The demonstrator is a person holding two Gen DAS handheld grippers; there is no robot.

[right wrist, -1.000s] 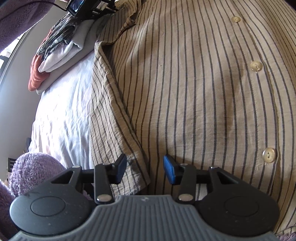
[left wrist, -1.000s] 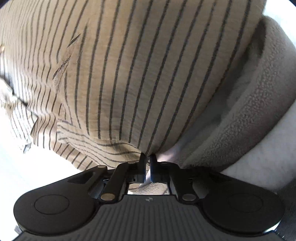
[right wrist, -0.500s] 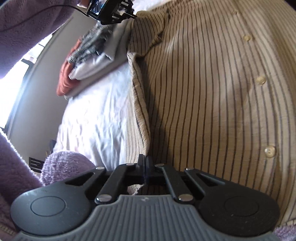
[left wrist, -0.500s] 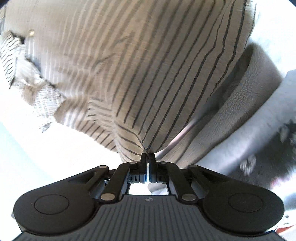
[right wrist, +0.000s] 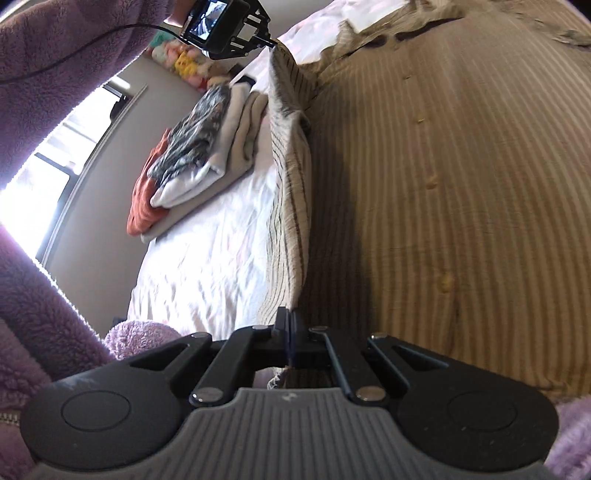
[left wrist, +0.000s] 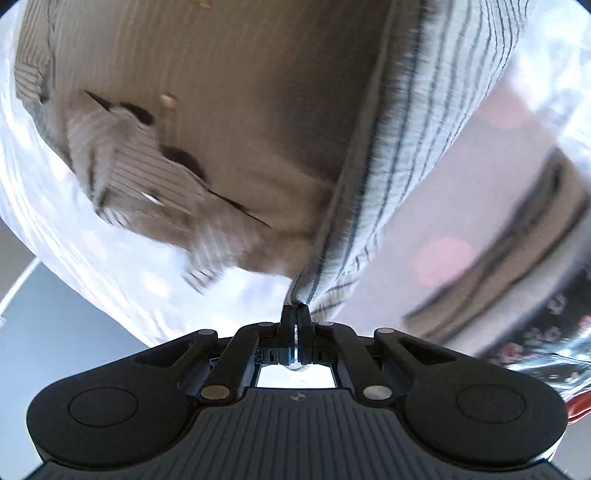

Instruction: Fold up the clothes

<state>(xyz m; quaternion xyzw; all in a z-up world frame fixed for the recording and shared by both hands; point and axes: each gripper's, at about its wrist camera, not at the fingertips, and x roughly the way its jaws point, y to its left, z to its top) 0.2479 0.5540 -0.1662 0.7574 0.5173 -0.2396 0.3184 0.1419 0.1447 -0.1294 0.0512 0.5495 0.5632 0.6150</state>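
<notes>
A tan button-up shirt with dark stripes (right wrist: pixel 461 184) lies spread on a white bed sheet (right wrist: pixel 214 266). My right gripper (right wrist: pixel 289 317) is shut on the shirt's left edge, which is lifted into an upright fold (right wrist: pixel 288 206). In the left wrist view my left gripper (left wrist: pixel 295 314) is shut on the same shirt's edge (left wrist: pixel 388 177), raised off the bed, with the collar (left wrist: pixel 147 177) and a button beyond it. The left gripper's body (right wrist: pixel 225 26) shows at the top of the right wrist view, holding the far end of the raised fold.
A stack of folded clothes (right wrist: pixel 195 158), grey, patterned and rust red, sits on the bed to the left of the shirt. Purple fleece sleeves (right wrist: pixel 40 59) frame the left side. Soft toys (right wrist: pixel 184 62) and a bright window (right wrist: pixel 33 184) lie beyond.
The right gripper closed on the shirt's left edge. Both grippers then lifted that edge off the bed, and the left wrist view swung up over the collar.
</notes>
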